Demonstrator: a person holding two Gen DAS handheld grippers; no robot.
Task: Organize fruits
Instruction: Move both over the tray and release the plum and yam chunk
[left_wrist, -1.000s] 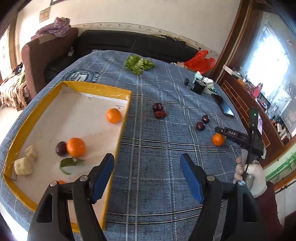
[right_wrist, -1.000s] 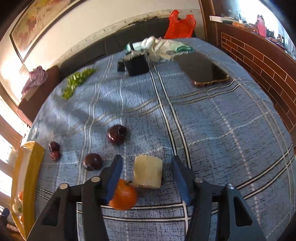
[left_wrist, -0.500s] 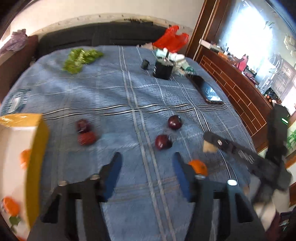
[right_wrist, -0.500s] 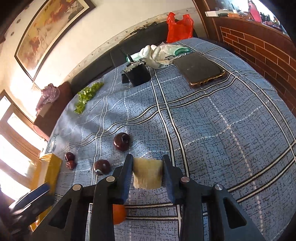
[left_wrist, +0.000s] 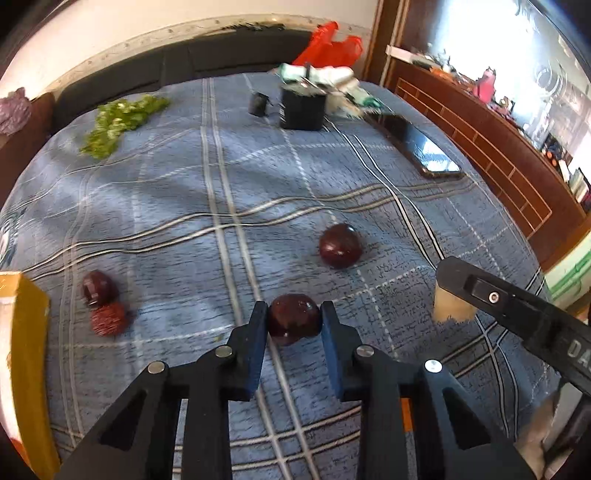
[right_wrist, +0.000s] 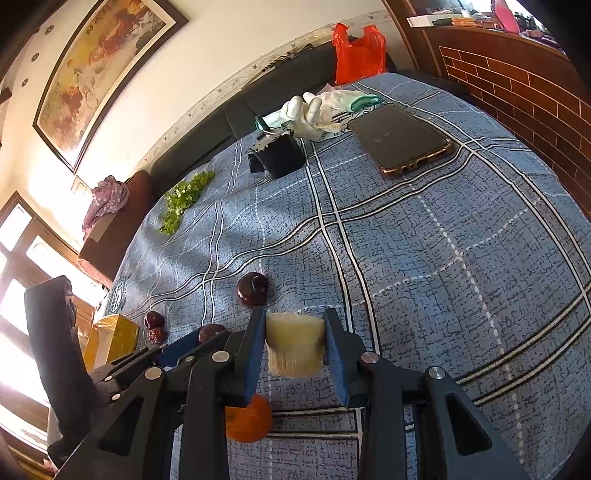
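My left gripper (left_wrist: 294, 318) is shut on a dark red plum (left_wrist: 294, 324) resting on the blue checked cloth. My right gripper (right_wrist: 295, 325) is shut on a pale yellow chunk of fruit (right_wrist: 294, 344) and holds it above the cloth; the chunk also shows in the left wrist view (left_wrist: 453, 309). A second plum (left_wrist: 340, 246) lies just beyond the left gripper. Two small dark red fruits (left_wrist: 99, 288) lie at the left, near the corner of the yellow tray (left_wrist: 26, 354). An orange (right_wrist: 249, 421) lies under the right gripper.
A phone (right_wrist: 400, 139), a black box (right_wrist: 279, 155), white gloves (right_wrist: 317, 110) and green leaves (right_wrist: 183, 201) lie at the far side of the table. A red bag (right_wrist: 356, 51) sits on the dark sofa behind. The table edge runs along the right.
My left gripper swung right from the tray, reached the near plum and shut on it. My right gripper shut on the yellow chunk and lifted it off the cloth.
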